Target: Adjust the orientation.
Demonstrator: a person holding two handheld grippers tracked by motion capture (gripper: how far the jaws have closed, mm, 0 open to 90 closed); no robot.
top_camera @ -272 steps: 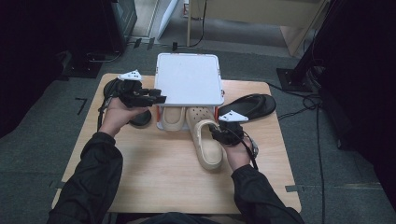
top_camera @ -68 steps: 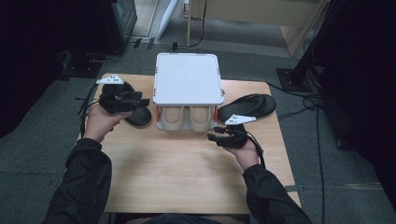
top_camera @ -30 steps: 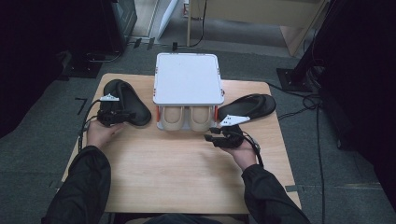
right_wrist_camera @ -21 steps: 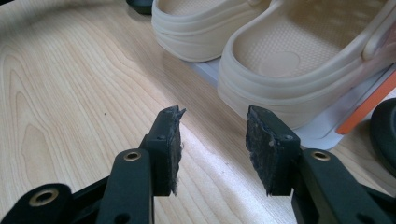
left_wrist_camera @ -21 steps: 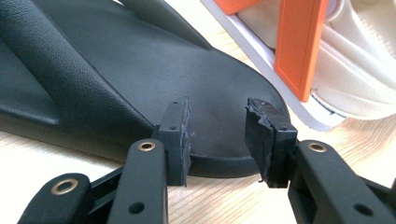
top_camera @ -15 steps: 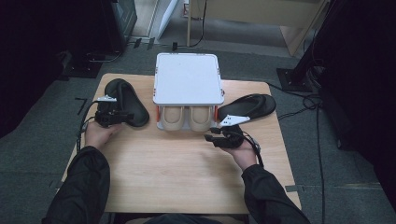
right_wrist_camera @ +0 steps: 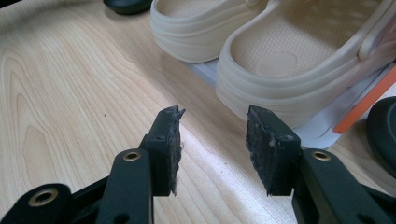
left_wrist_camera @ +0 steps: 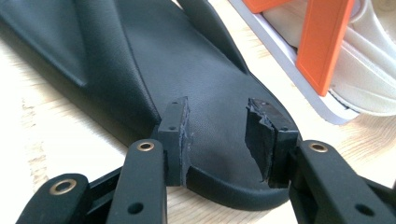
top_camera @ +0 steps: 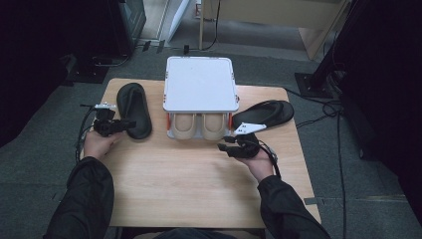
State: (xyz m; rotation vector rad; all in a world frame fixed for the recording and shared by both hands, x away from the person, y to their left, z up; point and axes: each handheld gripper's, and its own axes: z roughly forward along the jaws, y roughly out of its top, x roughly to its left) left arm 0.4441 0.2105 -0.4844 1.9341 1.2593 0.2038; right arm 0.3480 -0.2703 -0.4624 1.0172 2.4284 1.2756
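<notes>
- The black slipper (top_camera: 133,109) lies flat at the bench's (top_camera: 199,184) left, beside the shoe rack (top_camera: 200,84).
- The left gripper's (left_wrist_camera: 219,135) jaws have just been opening, straddling its heel rim without pressing.
- It looks light and bendy; the firm heel edge suits gripping.
- The right gripper (right_wrist_camera: 215,140) hangs open and empty.

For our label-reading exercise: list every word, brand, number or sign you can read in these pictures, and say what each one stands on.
None can be read.
Black rubber slipper at the left gripper: plain surface, no print visible.
Pair of beige foam clogs: only a moulded dot texture, no brand visible.
White plastic rack with orange posts: blank top.
Second black slipper at the right: too small to tell.
Light wooden table: only wood grain.
</notes>
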